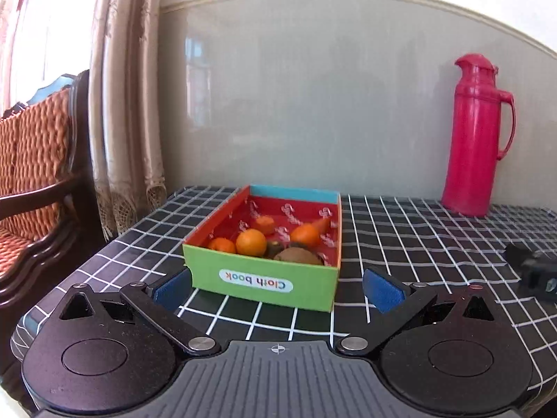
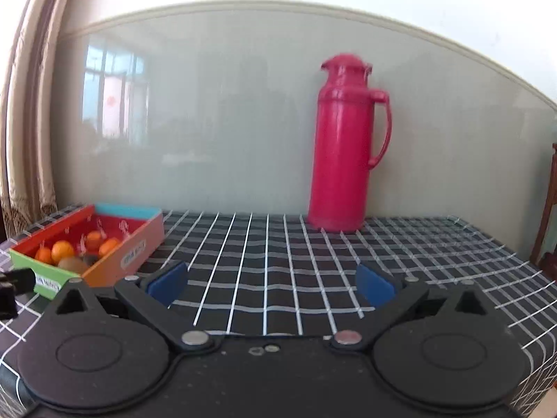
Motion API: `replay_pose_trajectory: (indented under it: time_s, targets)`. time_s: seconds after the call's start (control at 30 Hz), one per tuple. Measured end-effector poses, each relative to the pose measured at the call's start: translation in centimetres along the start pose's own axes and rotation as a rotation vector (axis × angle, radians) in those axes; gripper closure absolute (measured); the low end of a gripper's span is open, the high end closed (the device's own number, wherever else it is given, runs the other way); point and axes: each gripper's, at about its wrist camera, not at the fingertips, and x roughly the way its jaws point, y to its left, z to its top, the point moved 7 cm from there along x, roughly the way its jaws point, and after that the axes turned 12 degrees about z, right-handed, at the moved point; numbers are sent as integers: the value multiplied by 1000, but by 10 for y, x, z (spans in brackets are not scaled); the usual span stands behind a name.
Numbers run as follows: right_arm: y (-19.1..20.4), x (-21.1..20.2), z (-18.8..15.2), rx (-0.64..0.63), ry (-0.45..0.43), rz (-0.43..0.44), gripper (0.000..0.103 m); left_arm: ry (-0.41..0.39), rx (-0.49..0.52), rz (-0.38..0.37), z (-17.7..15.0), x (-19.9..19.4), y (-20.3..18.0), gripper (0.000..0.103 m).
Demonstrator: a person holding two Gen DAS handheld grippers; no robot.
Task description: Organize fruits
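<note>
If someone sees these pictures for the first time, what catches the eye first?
The tall pink thermos standing upright at the back of the checked tablecloth, against the wall. Then the colourful box near the left tongs, holding oranges and kiwis.

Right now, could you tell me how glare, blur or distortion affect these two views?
Left wrist view: fisheye bends the wall trim; the glossy wall panel reflects a window; the box looks sharp. Right wrist view: softer overall, the red flask slightly blurred, with a brighter window reflection upper left on the panel.
</note>
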Motion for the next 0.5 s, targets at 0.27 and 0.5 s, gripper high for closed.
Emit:
replay_pose_trajectory:
  time_s: [0.27, 0.5]
  targets:
    - [14, 1, -4, -59, 19, 5, 0, -11, 26, -13, -2, -1, -8, 0]
    - [12, 0, -4, -50, 18, 9, 0, -9, 18, -13, -2, -2, -6, 0]
